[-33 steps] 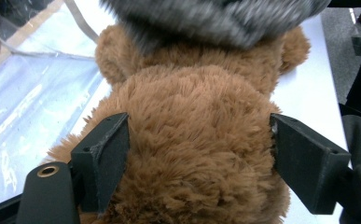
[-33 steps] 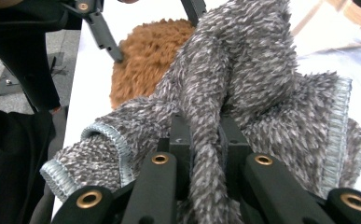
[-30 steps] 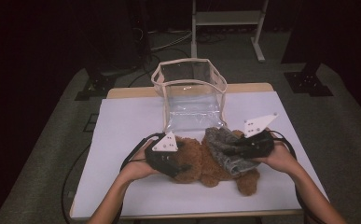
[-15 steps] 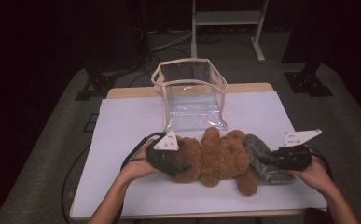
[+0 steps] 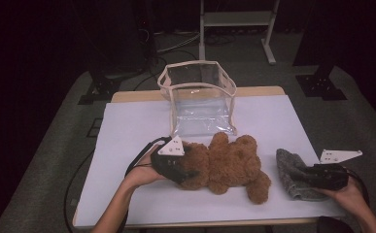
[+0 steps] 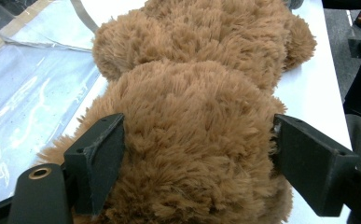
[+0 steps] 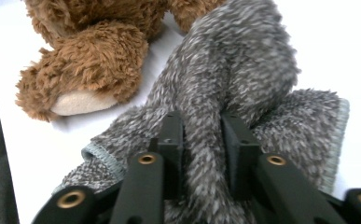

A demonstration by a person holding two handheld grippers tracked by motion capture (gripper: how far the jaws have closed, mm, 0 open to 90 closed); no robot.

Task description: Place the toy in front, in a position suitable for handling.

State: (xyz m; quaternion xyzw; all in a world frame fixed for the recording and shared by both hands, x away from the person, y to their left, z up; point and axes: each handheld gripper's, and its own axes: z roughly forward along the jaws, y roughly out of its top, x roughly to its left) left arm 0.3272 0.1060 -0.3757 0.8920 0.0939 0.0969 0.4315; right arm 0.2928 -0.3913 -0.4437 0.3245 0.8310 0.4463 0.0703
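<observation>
While left hand-held gripper (image 6: 187, 154) clamps bear (image 5: 224, 162) mid-bench and right hand-held gripper (image 7: 201, 140), jaws just easing apart, pinches grey cloth (image 5: 292, 174) near right bench edge (image 5: 316, 206), risk of cloth slipping off edge if released there.

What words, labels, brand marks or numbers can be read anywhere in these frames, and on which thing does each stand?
None: no text is readable in any view.
Clear bag: a small pale mark on its back wall, too small to read.
Teddy bear: plain fur, no tag visible.
Grey cloth: no label visible.
Grey plates on the left hand-held gripper and right hand-held gripper: holes, no lettering.
</observation>
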